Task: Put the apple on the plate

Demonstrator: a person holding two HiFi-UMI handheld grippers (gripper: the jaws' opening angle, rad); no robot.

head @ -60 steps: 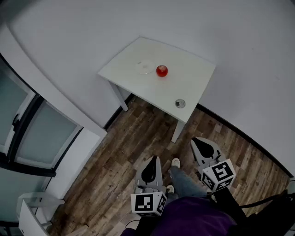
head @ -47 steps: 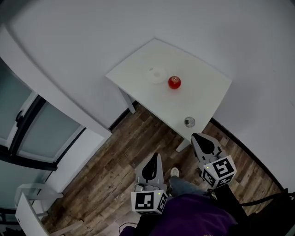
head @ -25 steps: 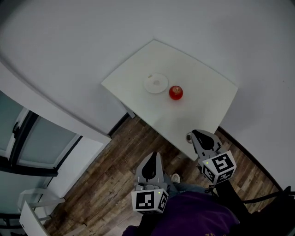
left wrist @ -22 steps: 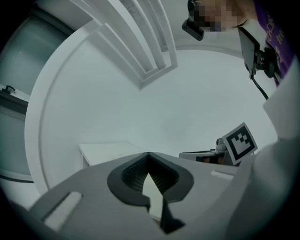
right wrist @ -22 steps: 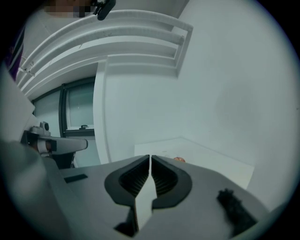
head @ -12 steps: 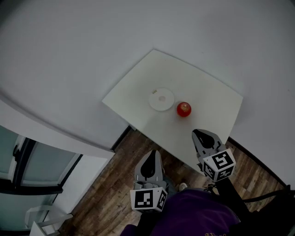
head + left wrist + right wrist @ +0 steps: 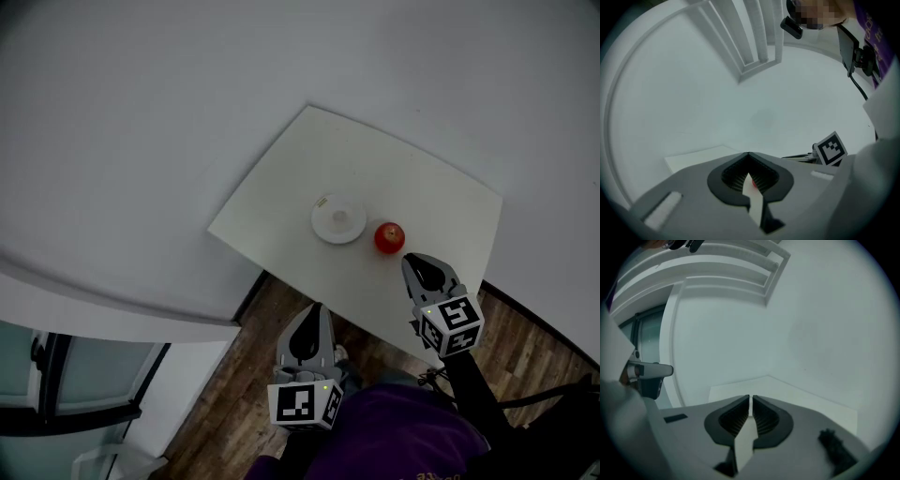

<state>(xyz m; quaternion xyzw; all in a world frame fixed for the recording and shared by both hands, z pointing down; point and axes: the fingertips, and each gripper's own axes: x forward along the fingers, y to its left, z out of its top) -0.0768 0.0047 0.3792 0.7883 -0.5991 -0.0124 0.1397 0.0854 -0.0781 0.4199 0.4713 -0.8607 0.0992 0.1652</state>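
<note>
The apple sits beside the plate on the tabletop. The left gripper and right gripper keep their fingers closed, empty.

left gripper and right gripper point forward, jaws closed, the right farther ahead.

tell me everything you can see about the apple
The apple is small, round and glossy red, with a paler spot on top. It sits on the white table, close beside the plate on its right in the head view, not on it. Nothing holds it; the right gripper hovers just short of it, jaws together.
</note>
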